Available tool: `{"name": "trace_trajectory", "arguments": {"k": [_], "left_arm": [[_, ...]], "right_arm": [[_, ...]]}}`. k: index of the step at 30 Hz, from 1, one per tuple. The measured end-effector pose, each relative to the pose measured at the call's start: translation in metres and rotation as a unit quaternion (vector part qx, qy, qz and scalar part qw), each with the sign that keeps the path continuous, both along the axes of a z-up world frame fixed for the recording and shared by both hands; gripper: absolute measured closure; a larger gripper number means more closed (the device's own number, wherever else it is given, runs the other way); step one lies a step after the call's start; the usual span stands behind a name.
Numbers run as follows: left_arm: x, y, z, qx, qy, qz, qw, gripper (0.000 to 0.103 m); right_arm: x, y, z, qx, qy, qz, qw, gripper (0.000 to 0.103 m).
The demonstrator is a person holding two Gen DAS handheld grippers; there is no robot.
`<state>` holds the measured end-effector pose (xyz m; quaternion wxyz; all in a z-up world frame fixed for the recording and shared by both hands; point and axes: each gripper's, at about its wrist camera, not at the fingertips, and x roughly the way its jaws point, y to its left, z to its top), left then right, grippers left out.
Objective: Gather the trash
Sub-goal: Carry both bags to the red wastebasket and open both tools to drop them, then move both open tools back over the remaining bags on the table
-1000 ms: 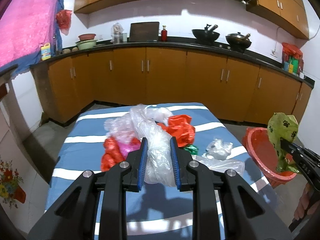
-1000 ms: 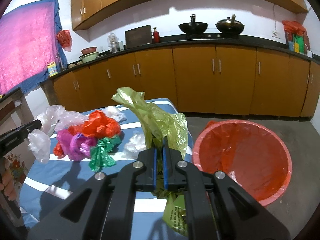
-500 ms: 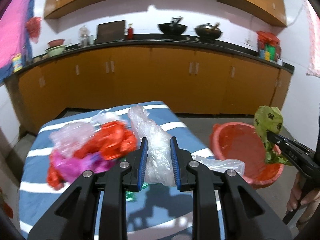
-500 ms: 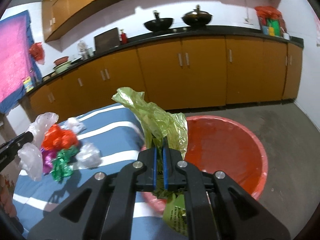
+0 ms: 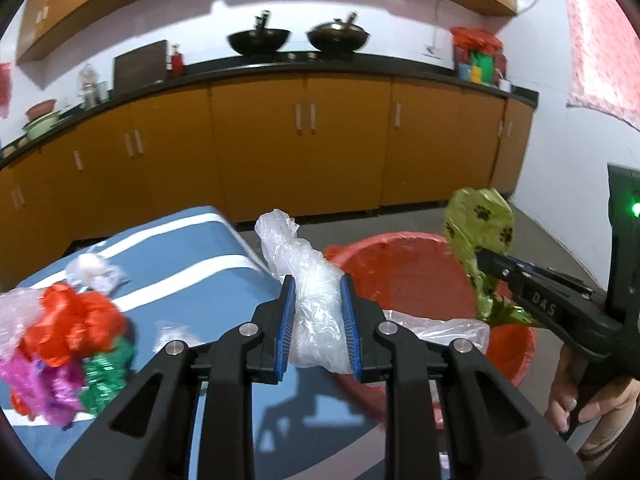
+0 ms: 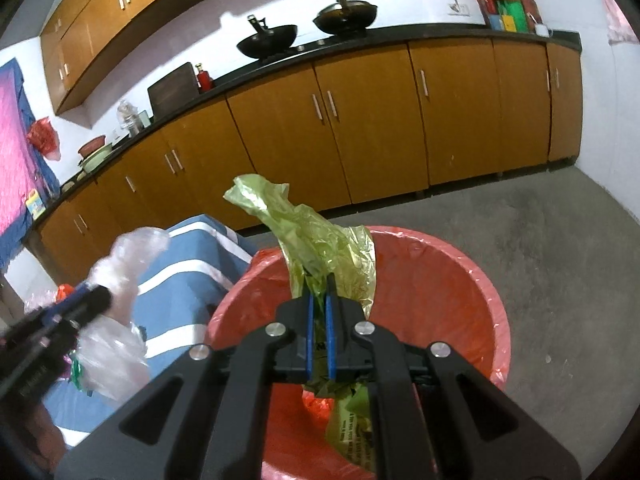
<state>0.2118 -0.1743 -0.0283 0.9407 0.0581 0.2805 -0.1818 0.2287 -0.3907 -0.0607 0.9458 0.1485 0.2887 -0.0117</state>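
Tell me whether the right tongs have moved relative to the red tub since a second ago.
Yes. The right tongs, shut on the green bag, have swung from beside the red tub to over it, away from the striped table.

Kitchen count: bags, pans, one basin

Two grippers, left and right, each clamping one bag: one clear bag, one green bag. One red basin. Two black woks on the counter. One striped table, its loose bag pile too jumbled to count.
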Motion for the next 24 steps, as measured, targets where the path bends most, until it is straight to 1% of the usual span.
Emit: {"name": "trace_trajectory", "arguments": {"k": [4, 8, 10, 12, 13, 16, 18, 19, 21, 24], "left_arm": [[0.012, -0.021, -0.011, 0.007, 0.013, -0.014, 0.9998, 0.080], [0.020, -0.035, -0.020, 0.011, 0.024, -0.025, 0.9993, 0.079], [0.024, -0.040, -0.023, 0.012, 0.030, -0.030, 0.9990, 0.078], [0.026, -0.044, -0.026, 0.014, 0.034, -0.031, 0.9988, 0.077], [0.027, -0.045, -0.027, 0.013, 0.036, -0.033, 0.9987, 0.074], [0.027, -0.050, -0.029, 0.014, 0.039, -0.038, 0.9984, 0.069], [0.027, -0.052, -0.030, 0.017, 0.040, -0.038, 0.9983, 0.065], [0.027, -0.051, -0.030, 0.017, 0.041, -0.036, 0.9984, 0.062], [0.026, -0.048, -0.031, 0.018, 0.042, -0.032, 0.9984, 0.061], [0.024, -0.040, -0.029, 0.017, 0.041, -0.022, 0.9988, 0.061]], "right_arm": [[0.006, -0.016, -0.007, 0.020, 0.005, -0.006, 1.000, 0.096], [0.012, -0.023, -0.006, 0.026, 0.003, -0.002, 1.000, 0.096], [0.013, -0.025, -0.007, 0.033, 0.002, -0.001, 0.999, 0.092], [0.010, -0.027, -0.007, 0.041, -0.001, -0.001, 0.999, 0.092], [0.011, -0.029, -0.006, 0.044, -0.002, -0.001, 0.999, 0.092], [0.008, -0.032, -0.007, 0.050, -0.004, -0.004, 0.999, 0.085], [0.004, -0.035, -0.007, 0.051, -0.007, -0.007, 0.999, 0.076], [0.003, -0.036, -0.007, 0.051, -0.008, -0.008, 0.999, 0.075], [0.002, -0.036, -0.006, 0.051, -0.010, -0.010, 0.999, 0.069], [-0.004, -0.036, -0.002, 0.051, -0.016, -0.014, 0.998, 0.068]]}}
